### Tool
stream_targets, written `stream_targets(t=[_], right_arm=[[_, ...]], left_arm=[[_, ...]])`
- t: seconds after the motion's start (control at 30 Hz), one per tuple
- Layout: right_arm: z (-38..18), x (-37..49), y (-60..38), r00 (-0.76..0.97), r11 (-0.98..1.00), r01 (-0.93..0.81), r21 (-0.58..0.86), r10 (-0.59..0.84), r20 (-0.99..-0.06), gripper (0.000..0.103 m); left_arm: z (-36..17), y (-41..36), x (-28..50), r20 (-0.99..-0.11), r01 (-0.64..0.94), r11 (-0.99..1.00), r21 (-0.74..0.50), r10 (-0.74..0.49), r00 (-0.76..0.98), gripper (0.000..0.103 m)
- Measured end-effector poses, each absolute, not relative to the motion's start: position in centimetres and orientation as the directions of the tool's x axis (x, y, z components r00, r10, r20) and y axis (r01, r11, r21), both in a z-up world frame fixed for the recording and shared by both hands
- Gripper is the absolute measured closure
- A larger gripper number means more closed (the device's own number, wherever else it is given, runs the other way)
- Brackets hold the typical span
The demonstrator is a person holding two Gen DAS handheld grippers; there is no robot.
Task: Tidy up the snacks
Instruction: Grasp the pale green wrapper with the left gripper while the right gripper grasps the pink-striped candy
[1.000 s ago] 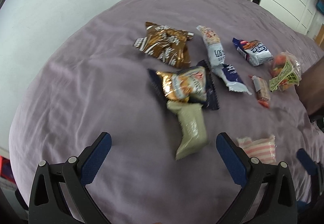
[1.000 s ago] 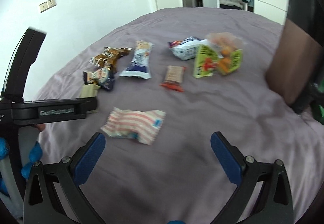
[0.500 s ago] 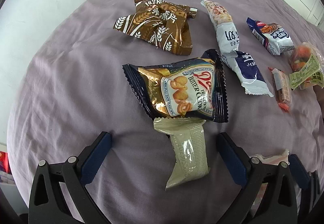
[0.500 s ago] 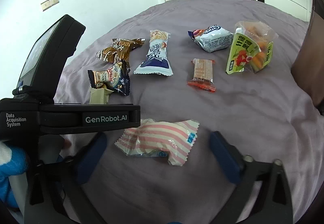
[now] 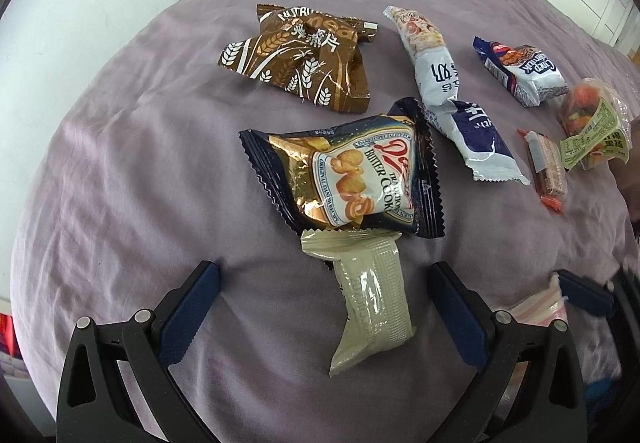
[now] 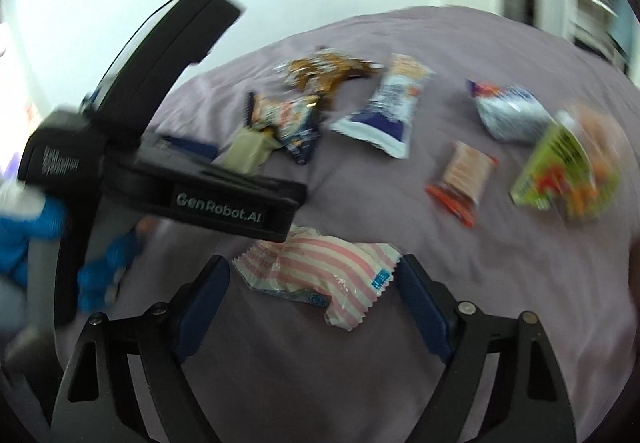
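Purple bedspread [image 5: 120, 171] carries every snack, and you hold both grippers low over its near edge. Your left gripper [image 5: 324, 307] is spread wide with nothing in it, its blue pads either side of the beige packet [image 5: 372, 307], not touching it. The packet's top end tucks under the butter cookie bag [image 5: 352, 175]. Your right gripper [image 6: 314, 291] also gapes wide and grips nothing, flanking the pink striped packet [image 6: 320, 269], which lies flat on the bedspread; that view is blurred. Farther in lie the brown cereal bag [image 5: 304, 59], the long white and blue wrapper [image 5: 448, 87], the small red bar [image 5: 546, 169] and the green labelled pouch [image 5: 592, 127]. Bare cloth stretches toward the left edge.
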State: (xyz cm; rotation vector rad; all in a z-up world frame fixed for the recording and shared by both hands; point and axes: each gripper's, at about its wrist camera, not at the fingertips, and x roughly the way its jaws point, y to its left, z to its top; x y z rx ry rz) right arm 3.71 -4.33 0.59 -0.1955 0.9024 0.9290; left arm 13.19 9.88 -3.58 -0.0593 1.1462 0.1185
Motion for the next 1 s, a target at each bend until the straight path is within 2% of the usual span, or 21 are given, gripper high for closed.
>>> stream_targets(t=[0.27, 0.37, 0.43, 0.47, 0.57, 0.63, 0.7, 0.77, 0.8, 0.87, 1.0], right_arm=[[-0.3, 4.8, -4.4, 0.191, 0.513, -0.818, 0.261, 0.671, -0.717, 0.000], [-0.4, 4.8, -4.8, 0.209, 0.524, -0.801, 0.289, 0.698, -0.685, 0.002], [-0.5, 5.0, -4.9, 0.218, 0.528, -0.794, 0.302, 0.711, -0.669, 0.006], [-0.6, 5.1, -5.0, 0.226, 0.530, -0.790, 0.307, 0.718, -0.659, 0.009], [-0.6, 5.1, -5.1, 0.229, 0.529, -0.783, 0.326, 0.734, -0.640, 0.020], [-0.5, 5.1, -5.3, 0.226, 0.523, -0.781, 0.341, 0.746, -0.626, 0.035], [-0.6, 5.2, -5.5, 0.231, 0.526, -0.774, 0.352, 0.753, -0.616, 0.042], [-0.7, 5.3, -5.8, 0.233, 0.531, -0.764, 0.366, 0.757, -0.611, 0.048], [-0.8, 5.3, -5.8, 0.233, 0.531, -0.763, 0.369, 0.758, -0.609, 0.058], [-1.0, 5.5, -5.7, 0.233, 0.531, -0.762, 0.371, 0.759, -0.607, 0.062], [-0.9, 5.4, -5.6, 0.245, 0.537, -0.761, 0.365, 0.759, -0.603, 0.065]], left_arm=[[-3.6, 9.1, 11.4, -0.880, -0.112, 0.993, 0.037, 0.085, 0.466, 0.005], [-3.4, 8.2, 10.6, -0.864, -0.092, 0.995, 0.048, 0.088, 0.497, 0.011], [-3.1, 7.9, 10.1, -0.850, -0.082, 0.996, 0.046, 0.082, 0.521, 0.021], [-3.0, 8.2, 10.0, -0.842, -0.078, 0.996, 0.045, 0.080, 0.533, 0.024], [-2.4, 7.6, 9.1, -0.819, -0.059, 0.997, 0.046, 0.072, 0.570, 0.043], [-2.1, 7.4, 8.6, -0.806, -0.046, 0.998, 0.040, 0.059, 0.588, 0.065], [-1.7, 7.0, 8.3, -0.799, -0.027, 0.999, 0.027, 0.038, 0.600, 0.082], [-1.7, 6.9, 7.9, -0.793, -0.019, 0.999, 0.026, 0.032, 0.608, 0.083], [-1.6, 6.9, 7.6, -0.789, -0.014, 1.000, 0.024, 0.028, 0.614, 0.084], [-1.6, 6.6, 7.6, -0.784, -0.008, 1.000, 0.020, 0.020, 0.620, 0.085], [-1.4, 6.7, 7.4, -0.777, 0.000, 1.000, 0.004, 0.003, 0.630, 0.086]])
